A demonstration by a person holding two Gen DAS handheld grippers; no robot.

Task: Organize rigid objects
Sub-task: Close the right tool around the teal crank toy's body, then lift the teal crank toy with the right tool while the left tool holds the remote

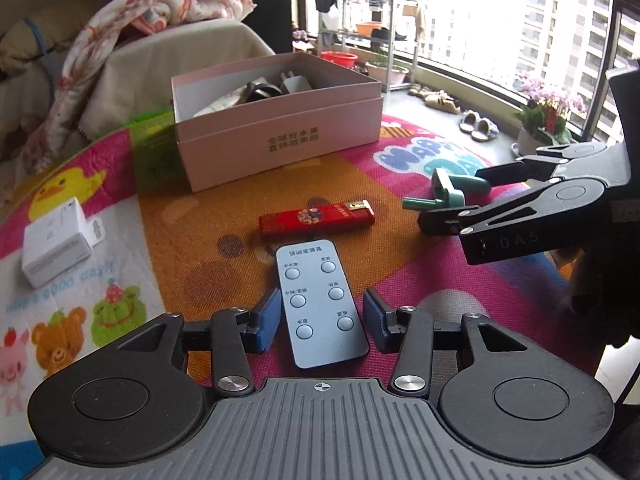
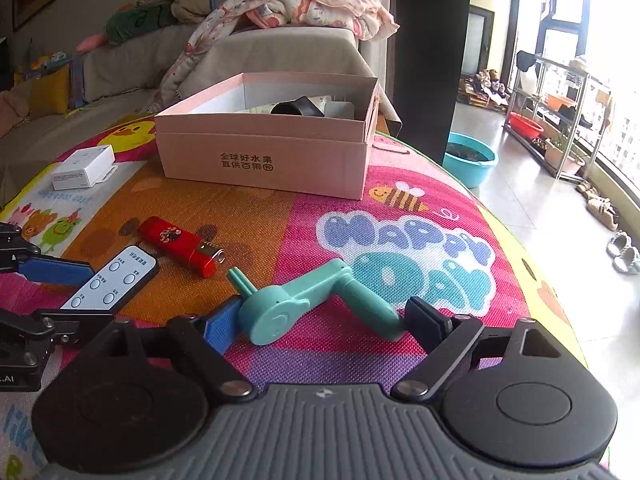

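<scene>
A grey-blue remote control (image 1: 320, 300) lies flat on the colourful mat between the blue pads (image 1: 266, 320) of my left gripper (image 1: 322, 302), which is open, with slim gaps on both sides. A teal crank-shaped handle (image 2: 280, 312) lies on the mat between the fingers of my right gripper (image 2: 324, 316), which stands wide open, its pads close to the two ends. In the left wrist view the right gripper (image 1: 456, 198) straddles the teal handle (image 1: 448, 190). A red lighter (image 1: 316, 218) lies just beyond the remote. The open pink box (image 1: 280, 136) behind it holds a few items.
A small white box (image 1: 54, 244) sits on the mat at the left. A sofa with a pink blanket (image 2: 304, 4) stands behind the pink box (image 2: 260, 152). The mat's edge drops off at the right to a floor with a blue basin (image 2: 470, 158), slippers and a flowering plant (image 1: 548, 112).
</scene>
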